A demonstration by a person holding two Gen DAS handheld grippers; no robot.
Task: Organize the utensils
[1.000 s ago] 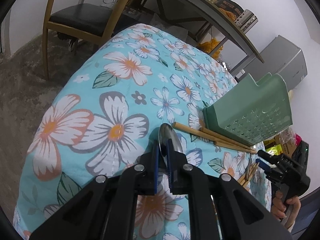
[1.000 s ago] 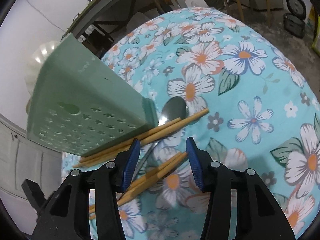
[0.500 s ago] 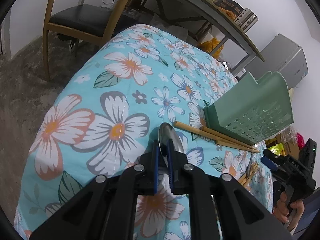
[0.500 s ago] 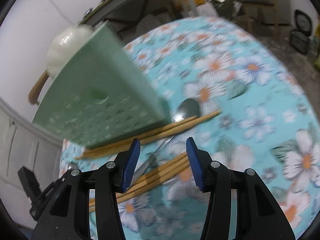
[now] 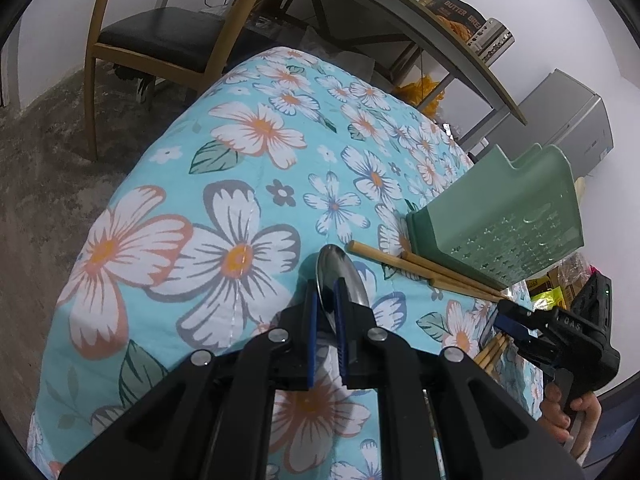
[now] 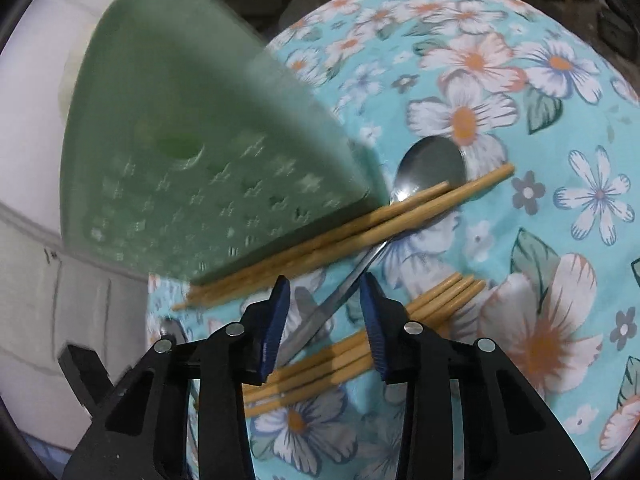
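My left gripper (image 5: 327, 294) is shut on a metal spoon (image 5: 340, 276), whose bowl sticks out past the blue pads over the floral cloth (image 5: 240, 200). A green perforated utensil holder (image 5: 500, 224) lies tilted on the cloth with wooden chopsticks (image 5: 424, 270) along its base. In the right wrist view, a second spoon (image 6: 434, 168) lies with its neck under the chopsticks (image 6: 400, 220). Its handle runs back between the closing jaws of my right gripper (image 6: 324, 316), and the pads do not press on it. More chopsticks (image 6: 400, 320) lie under that gripper. The holder (image 6: 200, 152) fills the left.
A wooden chair (image 5: 160, 40) and a grey desk (image 5: 400, 20) stand beyond the far edge of the cloth. A grey cabinet (image 5: 560, 120) is behind the holder. The cloth drops off to bare floor (image 5: 40, 160) on the left. A hand (image 5: 568, 412) holds the right gripper (image 5: 516, 324).
My right gripper has dropped closer over the second spoon's handle and the chopsticks, and its jaws have narrowed. The left gripper and its spoon have not moved.
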